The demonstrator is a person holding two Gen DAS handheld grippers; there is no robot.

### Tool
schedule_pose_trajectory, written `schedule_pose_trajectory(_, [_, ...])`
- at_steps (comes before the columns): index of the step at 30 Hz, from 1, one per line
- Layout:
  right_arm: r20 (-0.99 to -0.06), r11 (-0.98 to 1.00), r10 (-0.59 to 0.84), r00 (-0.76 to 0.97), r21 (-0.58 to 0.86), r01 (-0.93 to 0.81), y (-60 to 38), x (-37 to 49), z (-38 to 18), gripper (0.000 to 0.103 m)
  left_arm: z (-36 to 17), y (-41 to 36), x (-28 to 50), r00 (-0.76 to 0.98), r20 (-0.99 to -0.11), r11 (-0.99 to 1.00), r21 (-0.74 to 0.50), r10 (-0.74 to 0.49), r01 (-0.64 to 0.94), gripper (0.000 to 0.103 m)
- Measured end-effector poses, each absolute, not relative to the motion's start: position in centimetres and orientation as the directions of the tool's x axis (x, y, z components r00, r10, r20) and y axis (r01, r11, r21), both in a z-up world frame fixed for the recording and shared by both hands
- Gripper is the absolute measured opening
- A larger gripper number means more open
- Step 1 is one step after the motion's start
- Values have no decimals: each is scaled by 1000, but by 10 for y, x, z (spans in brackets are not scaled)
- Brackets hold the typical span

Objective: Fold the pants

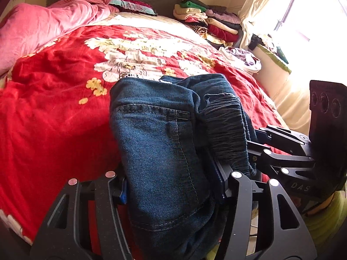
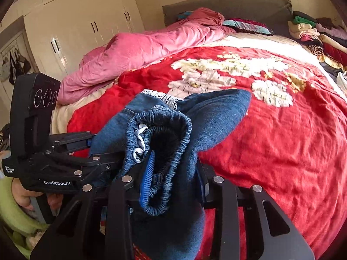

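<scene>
Dark blue jeans (image 1: 156, 130) are bunched up and lifted off the red flowered bedspread (image 1: 54, 119). My left gripper (image 1: 171, 186) is shut on the denim near a back pocket seam, with cloth filling the gap between its blue pads. Just to its right, the right gripper (image 1: 256, 140) bites the gathered elastic waistband. In the right wrist view the right gripper (image 2: 173, 179) is shut on the waistband of the jeans (image 2: 216, 112), one ribbed blue pad (image 2: 147, 177) showing. The left gripper (image 2: 91, 145) holds the same garment at the left. A white lace trim (image 2: 162, 96) peeks above the denim.
A pink quilt (image 1: 43, 26) lies along the bed's left side. Stacked folded clothes (image 1: 208, 19) sit at the far right corner by the headboard. A bright curtained window (image 1: 303, 21) is to the right; white wardrobes (image 2: 76, 26) stand at the left. A hand (image 2: 26, 195) grips the left tool.
</scene>
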State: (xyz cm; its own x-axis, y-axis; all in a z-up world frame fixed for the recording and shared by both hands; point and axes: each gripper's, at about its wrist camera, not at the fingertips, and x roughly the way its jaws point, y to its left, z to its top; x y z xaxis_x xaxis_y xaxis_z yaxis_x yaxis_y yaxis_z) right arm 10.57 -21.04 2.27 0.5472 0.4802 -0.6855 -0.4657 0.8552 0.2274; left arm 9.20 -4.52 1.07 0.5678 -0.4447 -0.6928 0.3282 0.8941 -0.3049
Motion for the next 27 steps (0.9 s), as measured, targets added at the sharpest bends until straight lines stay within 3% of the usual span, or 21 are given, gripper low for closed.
schedule_pose_trajectory(27, [-644, 880, 448, 620, 197, -431, -207, 202, 32, 32, 36, -40, 185, 622, -655, 902, -273, -430, 335, 48])
